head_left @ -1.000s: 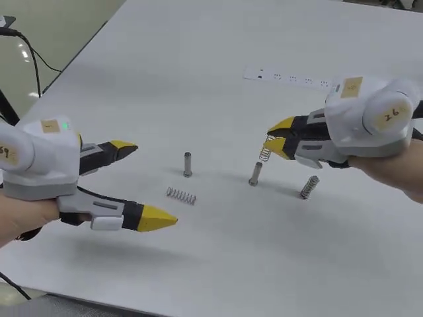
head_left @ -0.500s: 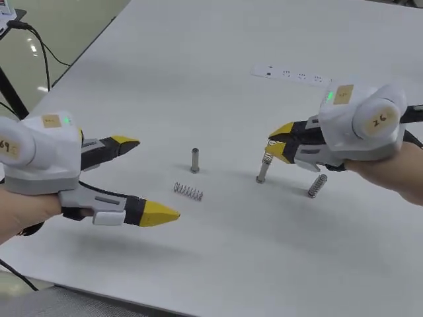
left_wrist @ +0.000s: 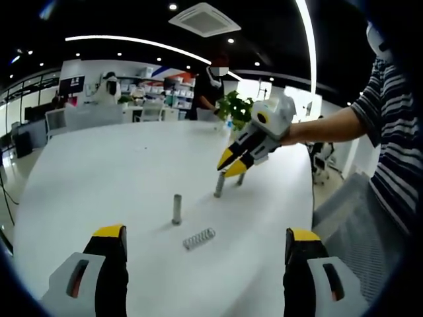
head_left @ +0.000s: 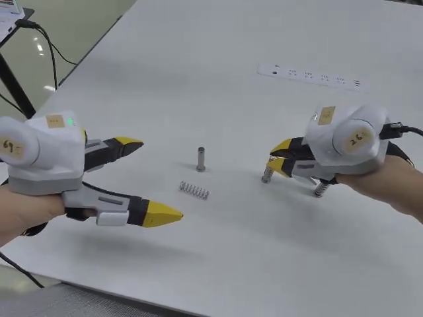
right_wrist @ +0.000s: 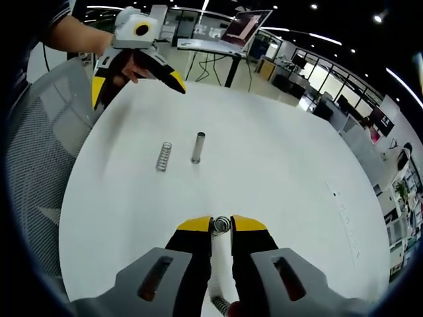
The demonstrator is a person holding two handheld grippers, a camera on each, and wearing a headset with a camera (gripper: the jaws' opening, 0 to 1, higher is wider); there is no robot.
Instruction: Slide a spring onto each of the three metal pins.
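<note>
The right gripper (head_left: 273, 158) has come down from above the middle pin (head_left: 267, 176) and now sits low over it, so that just the pin's lower part shows beneath the fingers (head_left: 284, 144); the left gripper (head_left: 157, 177) has hardly shifted. In the right gripper view the right fingers are closed on a held spring (right_wrist: 221, 224), pinched upright between the yellow tips. The left fingers are spread wide with nothing in them, hovering over the near left of the worktop (head_left: 218, 264). The right pin (head_left: 321, 189), partly behind the right gripper, is already sleeved in coils. The left pin (head_left: 201, 158) stands bare, and a loose spring (head_left: 193, 190) lies on its side just to the near side of it. So the second of the three fittings looks to be in hand. How far the held spring has gone down the pin cannot be told. The next move should be to ease the grip so the spring drops down the pin, which calls for keeping its bore in line with the pin and drawing away without tipping it; the loose spring then goes to the left pin
</note>
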